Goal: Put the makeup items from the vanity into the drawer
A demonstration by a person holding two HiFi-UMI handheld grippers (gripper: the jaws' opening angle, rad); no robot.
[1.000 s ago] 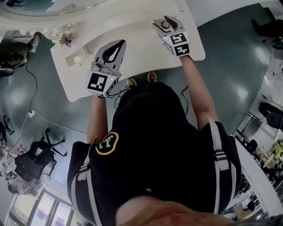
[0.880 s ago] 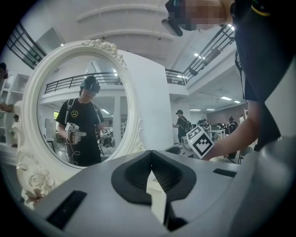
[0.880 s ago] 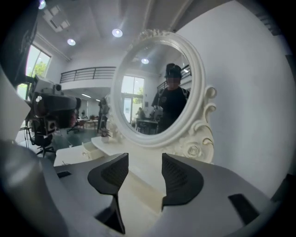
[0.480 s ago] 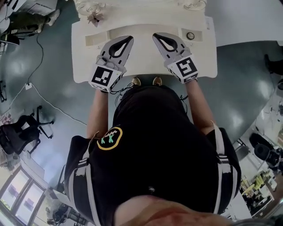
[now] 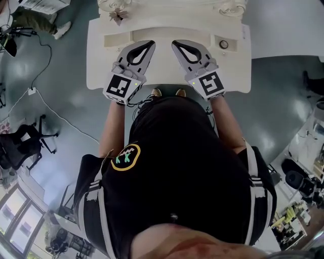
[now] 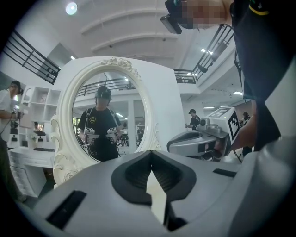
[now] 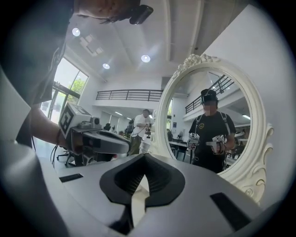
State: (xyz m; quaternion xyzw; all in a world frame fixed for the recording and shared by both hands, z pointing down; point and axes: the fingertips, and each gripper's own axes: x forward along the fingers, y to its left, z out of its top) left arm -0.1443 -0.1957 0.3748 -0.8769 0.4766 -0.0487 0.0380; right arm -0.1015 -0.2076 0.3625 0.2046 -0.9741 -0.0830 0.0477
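The white vanity (image 5: 167,83) lies straight ahead in the head view. A small round makeup item (image 5: 224,44) rests in a shallow recess at the vanity's right end. My left gripper (image 5: 148,46) and right gripper (image 5: 177,45) hover side by side over the middle of the tabletop, both shut with nothing between the jaws. The round item is to the right of the right gripper, apart from it. In the left gripper view the left gripper (image 6: 151,156) points at the oval mirror (image 6: 104,120). The right gripper (image 7: 144,162) also faces the mirror (image 7: 217,129). No drawer shows.
A long shallow recess (image 5: 115,39) sits at the vanity's left, and a small flower ornament (image 5: 119,15) lies at the back. An office chair (image 5: 23,144) and a cable (image 5: 55,114) are on the grey floor to the left. People stand in the background.
The right gripper has moved from over the round item at the vanity's right end to the middle and its jaws have closed. The round item stays in its recess. The head view has swung to centre the vanity.
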